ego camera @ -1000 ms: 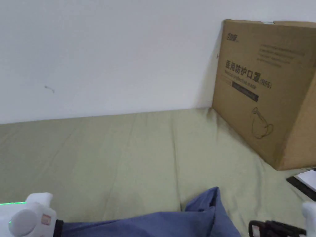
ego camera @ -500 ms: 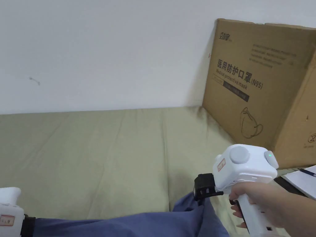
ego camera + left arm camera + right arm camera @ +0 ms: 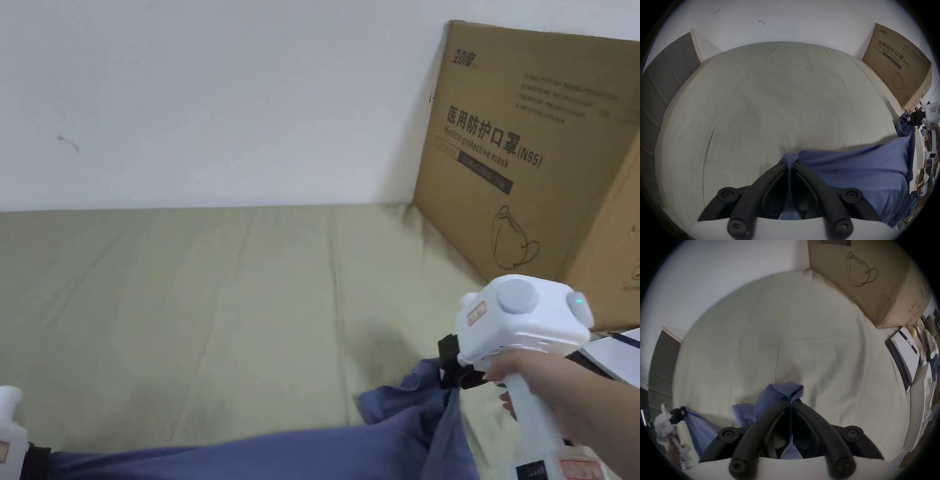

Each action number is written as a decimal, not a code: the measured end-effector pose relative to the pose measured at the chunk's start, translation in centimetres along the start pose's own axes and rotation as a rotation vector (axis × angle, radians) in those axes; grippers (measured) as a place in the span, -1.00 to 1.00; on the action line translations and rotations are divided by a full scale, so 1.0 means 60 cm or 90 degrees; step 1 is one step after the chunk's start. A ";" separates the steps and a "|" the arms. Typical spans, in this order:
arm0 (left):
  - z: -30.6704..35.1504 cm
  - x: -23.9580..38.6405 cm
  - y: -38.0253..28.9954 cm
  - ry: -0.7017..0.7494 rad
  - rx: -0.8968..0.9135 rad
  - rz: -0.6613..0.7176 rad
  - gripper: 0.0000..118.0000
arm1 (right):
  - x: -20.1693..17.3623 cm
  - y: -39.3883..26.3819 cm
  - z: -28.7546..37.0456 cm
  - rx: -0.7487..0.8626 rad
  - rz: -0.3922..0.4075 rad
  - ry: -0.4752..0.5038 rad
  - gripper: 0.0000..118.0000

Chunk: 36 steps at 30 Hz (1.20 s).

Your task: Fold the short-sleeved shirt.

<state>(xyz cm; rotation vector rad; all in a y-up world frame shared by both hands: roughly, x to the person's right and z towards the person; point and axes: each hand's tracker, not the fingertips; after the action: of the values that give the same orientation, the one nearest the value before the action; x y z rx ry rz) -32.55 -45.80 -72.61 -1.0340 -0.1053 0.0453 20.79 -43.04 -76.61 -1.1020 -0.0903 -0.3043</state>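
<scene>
A blue short-sleeved shirt (image 3: pixel 281 453) hangs stretched above the pale green bed sheet (image 3: pixel 219 300), held up between my two grippers. My left gripper (image 3: pixel 790 165) is shut on a bunched bit of one end; in the head view it sits at the bottom-left corner (image 3: pixel 37 461). My right gripper (image 3: pixel 790 403) is shut on the other end, whose cloth puffs out past the jaw tips. In the head view a hand holds that gripper (image 3: pixel 447 369) at the lower right, with shirt fabric drooping under it. The shirt's lower part is cut off by the frame.
A large cardboard box (image 3: pixel 537 156) stands on the bed at the back right against the white wall. A notebook with a pen (image 3: pixel 906 353) lies near the box. A grey padded headboard (image 3: pixel 664 81) stands at the left end.
The right gripper has risen from the bottom right corner into full view, lifting its end of the shirt. The left gripper has slid towards the bottom-left corner.
</scene>
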 end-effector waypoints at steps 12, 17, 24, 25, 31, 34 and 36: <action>0.259 -0.017 0.020 -0.035 0.121 0.032 -0.99 | 0.069 -0.086 0.366 0.191 0.043 0.124 -0.97; 0.448 -0.010 0.044 -0.041 0.216 0.027 -0.99 | 0.028 -0.112 0.525 0.281 0.059 0.119 -0.97; 0.692 -0.001 0.073 -0.030 0.344 -0.002 -0.99 | -0.005 -0.104 0.718 0.402 0.089 0.123 -0.97; 0.715 0.002 0.077 -0.029 0.355 -0.007 -0.99 | -0.012 -0.101 0.738 0.413 0.095 0.123 -0.97; 0.830 0.020 0.121 -0.009 0.423 -0.035 -0.99 | -0.066 -0.047 0.856 0.509 0.162 0.050 -0.97; 0.852 0.023 0.160 -0.001 0.441 -0.032 -0.99 | -0.098 -0.006 0.899 0.550 0.163 0.027 -0.97; 0.855 0.022 0.188 -0.006 0.453 -0.018 -0.99 | -0.121 0.027 0.914 0.581 0.171 -0.005 -0.97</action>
<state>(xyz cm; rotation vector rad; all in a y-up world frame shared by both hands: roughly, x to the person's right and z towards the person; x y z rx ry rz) -36.66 3.93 -56.24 -0.3212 -0.1007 0.0563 18.62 7.74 -54.76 -0.2014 -0.0748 0.0029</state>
